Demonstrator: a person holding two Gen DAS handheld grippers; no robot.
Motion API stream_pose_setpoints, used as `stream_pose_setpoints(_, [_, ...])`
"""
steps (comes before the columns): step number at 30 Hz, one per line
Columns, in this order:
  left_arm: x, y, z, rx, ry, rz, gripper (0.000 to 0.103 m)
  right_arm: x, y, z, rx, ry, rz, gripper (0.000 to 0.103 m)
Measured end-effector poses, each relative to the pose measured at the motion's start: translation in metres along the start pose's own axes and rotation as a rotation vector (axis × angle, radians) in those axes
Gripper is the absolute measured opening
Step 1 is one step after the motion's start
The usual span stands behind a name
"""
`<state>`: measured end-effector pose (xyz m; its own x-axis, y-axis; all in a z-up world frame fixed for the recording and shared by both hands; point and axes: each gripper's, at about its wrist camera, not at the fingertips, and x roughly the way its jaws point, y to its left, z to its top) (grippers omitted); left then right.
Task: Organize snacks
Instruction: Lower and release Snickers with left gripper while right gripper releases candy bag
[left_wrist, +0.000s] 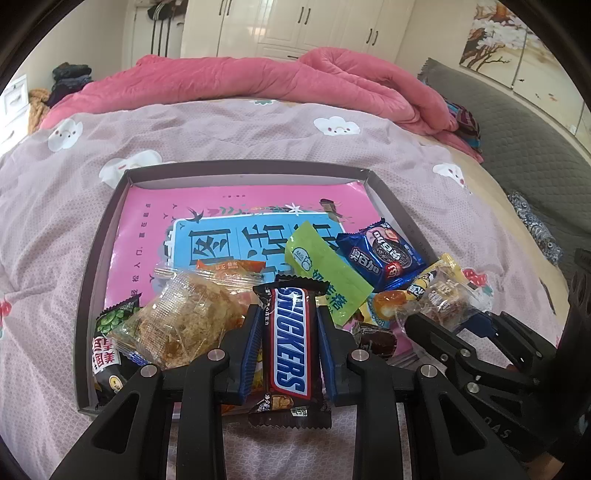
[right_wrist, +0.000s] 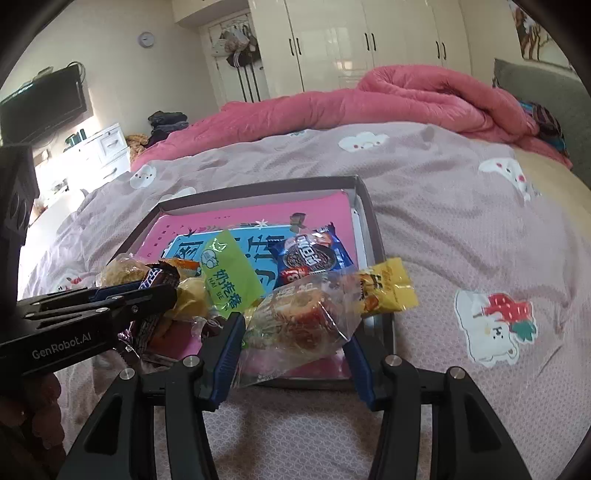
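My left gripper (left_wrist: 288, 314) is shut on a Snickers bar (left_wrist: 290, 354), which stands lengthwise between the blue pads over the near edge of a shallow grey tray (left_wrist: 243, 173). My right gripper (right_wrist: 293, 332) is shut on a clear-wrapped pastry (right_wrist: 295, 314) above the tray's near right corner (right_wrist: 384, 325). The left wrist view shows that gripper (left_wrist: 443, 321) and pastry (left_wrist: 443, 295) at the right. The right wrist view shows the left gripper (right_wrist: 147, 295) with the bar (right_wrist: 155, 277). In the tray lie a green packet (left_wrist: 325, 266), a blue cookie packet (left_wrist: 380, 254) and a clear floss-cake pack (left_wrist: 184, 317).
The tray rests on a bed with a mauve cloud-print sheet (left_wrist: 55, 221) and holds a pink book (left_wrist: 240, 206). A yellow packet (right_wrist: 388, 291) hangs over the tray's right rim. A pea packet (left_wrist: 110, 339) fills its near left corner. A pink quilt (left_wrist: 258, 77) lies bunched behind.
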<state>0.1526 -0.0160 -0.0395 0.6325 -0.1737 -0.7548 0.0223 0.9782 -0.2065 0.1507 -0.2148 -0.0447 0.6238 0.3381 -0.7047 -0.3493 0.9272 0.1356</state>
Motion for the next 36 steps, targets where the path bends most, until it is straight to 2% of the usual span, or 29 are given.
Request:
stream_pose_setpoints(9, [0.001, 0.000, 0.000, 0.001, 0.002, -0.004, 0.030, -0.013, -0.005, -0.004, 0.016, 0.013, 0.017, 0.056])
stream_pose_setpoints(18, [0.001, -0.002, 0.001, 0.011, 0.007, -0.002, 0.030, 0.003, -0.002, 0.001, 0.026, 0.020, 0.016, 0.056])
stream_pose_setpoints(25, [0.000, -0.003, 0.001, 0.019, 0.010, -0.001, 0.030, -0.005, -0.005, 0.001, 0.051, 0.027, 0.025, 0.056])
stream_pose_setpoints(27, [0.000, -0.004, 0.001, 0.019, 0.011, 0.000, 0.032, -0.009, -0.005, 0.001, 0.056, 0.022, 0.020, 0.058])
stream_pose_setpoints(32, [-0.005, -0.006, 0.001, 0.023, 0.006, -0.007, 0.050, -0.019, -0.006, 0.001, 0.062, 0.002, 0.002, 0.063])
stream_pose_setpoints(36, [-0.011, -0.007, 0.002, 0.024, -0.007, -0.009, 0.056, -0.026, -0.005, 0.002, 0.055, -0.016, 0.001, 0.065])
